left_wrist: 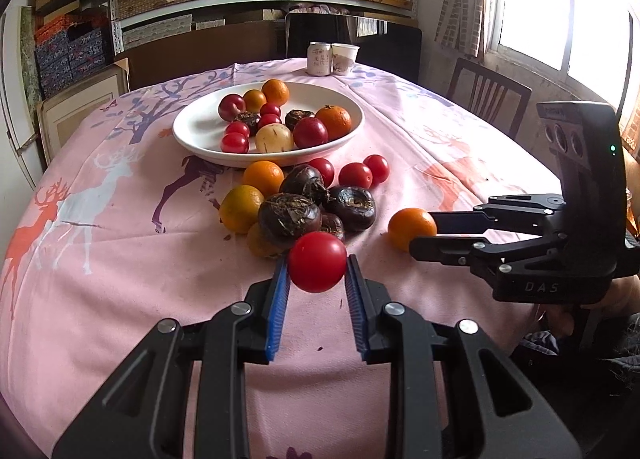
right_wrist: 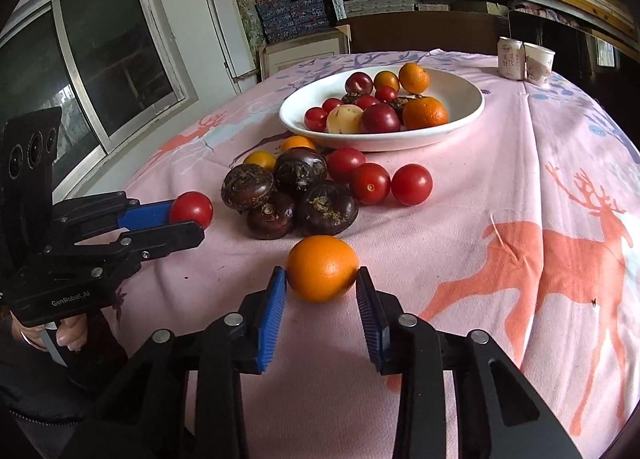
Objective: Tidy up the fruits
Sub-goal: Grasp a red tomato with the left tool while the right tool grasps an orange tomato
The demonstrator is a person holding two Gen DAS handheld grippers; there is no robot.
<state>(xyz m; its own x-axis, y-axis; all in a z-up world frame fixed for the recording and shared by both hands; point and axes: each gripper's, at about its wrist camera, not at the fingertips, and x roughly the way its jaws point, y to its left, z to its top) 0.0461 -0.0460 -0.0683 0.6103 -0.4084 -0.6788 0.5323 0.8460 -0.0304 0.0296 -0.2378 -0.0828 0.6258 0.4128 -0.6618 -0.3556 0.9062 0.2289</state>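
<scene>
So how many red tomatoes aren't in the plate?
4. Three tomatoes lie together on the tablecloth near the plate; one is in the left gripper. Others may be hidden.

- The small orange (left_wrist: 262, 245) at the near side of the pile is mostly hidden behind a water chestnut (left_wrist: 289, 217) and the red tomato (left_wrist: 317, 267).
- The print on the can (left_wrist: 319, 58) at the far desk edge is too small to read.
- The right claw (left_wrist: 424, 233) covers the near side of a lone orange (left_wrist: 408, 227).
</scene>
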